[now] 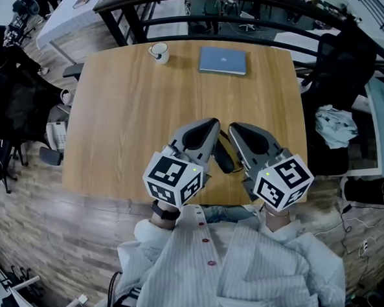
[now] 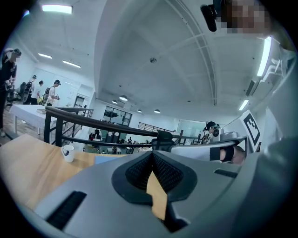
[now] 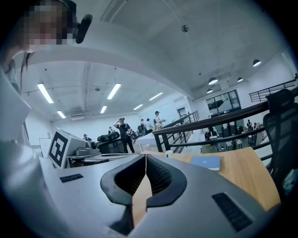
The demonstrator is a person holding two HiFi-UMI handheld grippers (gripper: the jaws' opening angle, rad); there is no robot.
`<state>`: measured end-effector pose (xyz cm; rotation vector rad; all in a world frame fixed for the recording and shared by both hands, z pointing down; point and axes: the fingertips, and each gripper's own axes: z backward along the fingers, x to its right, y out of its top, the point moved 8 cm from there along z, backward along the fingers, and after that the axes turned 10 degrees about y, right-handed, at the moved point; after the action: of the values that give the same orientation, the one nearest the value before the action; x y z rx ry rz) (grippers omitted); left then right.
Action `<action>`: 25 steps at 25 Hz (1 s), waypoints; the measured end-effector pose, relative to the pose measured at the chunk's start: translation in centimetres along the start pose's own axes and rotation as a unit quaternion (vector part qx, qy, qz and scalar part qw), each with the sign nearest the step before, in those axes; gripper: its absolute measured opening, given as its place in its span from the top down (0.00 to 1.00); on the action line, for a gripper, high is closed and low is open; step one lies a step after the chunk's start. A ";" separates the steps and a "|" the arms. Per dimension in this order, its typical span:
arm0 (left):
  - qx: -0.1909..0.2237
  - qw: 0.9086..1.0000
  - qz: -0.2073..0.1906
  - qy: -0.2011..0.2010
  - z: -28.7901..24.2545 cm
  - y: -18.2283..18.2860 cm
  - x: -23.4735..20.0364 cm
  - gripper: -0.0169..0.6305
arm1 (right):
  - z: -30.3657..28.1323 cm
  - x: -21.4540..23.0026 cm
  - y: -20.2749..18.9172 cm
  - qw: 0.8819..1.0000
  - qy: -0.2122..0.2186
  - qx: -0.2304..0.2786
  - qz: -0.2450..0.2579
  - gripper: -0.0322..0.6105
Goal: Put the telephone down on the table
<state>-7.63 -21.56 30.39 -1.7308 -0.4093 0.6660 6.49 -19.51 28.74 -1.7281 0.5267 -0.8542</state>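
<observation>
Left gripper (image 1: 210,125) and right gripper (image 1: 234,128) hang closed and empty over the table's (image 1: 124,108) near edge, while the white telephone (image 1: 56,134) sits low off its left edge, probably light, rigid, slick plastic with a loose handset, best pinched across its base.

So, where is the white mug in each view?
Head view: white mug near the table's far edge, upper left of centre.
Left gripper view: mug at left, on the table.
Right gripper view: mug small, centre, above the jaws.
Shared landmark: blue book right of it.
</observation>
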 end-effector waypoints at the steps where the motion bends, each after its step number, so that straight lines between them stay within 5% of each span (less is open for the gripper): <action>1: 0.000 1.000 0.000 -0.001 -0.1 0.0 0.1 0.96 | 0.0 0.1 0.1 1.000 0.000 0.000 0.001 0.89; 25: -0.028 1.000 -0.002 -0.013 -0.1 -0.8 0.1 0.96 | -0.2 0.8 -0.6 1.000 -0.001 -0.014 -0.009 0.90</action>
<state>-7.40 -21.38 31.11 -1.7754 -0.4547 0.6807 6.81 -19.95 29.59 -1.7616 0.5248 -0.8620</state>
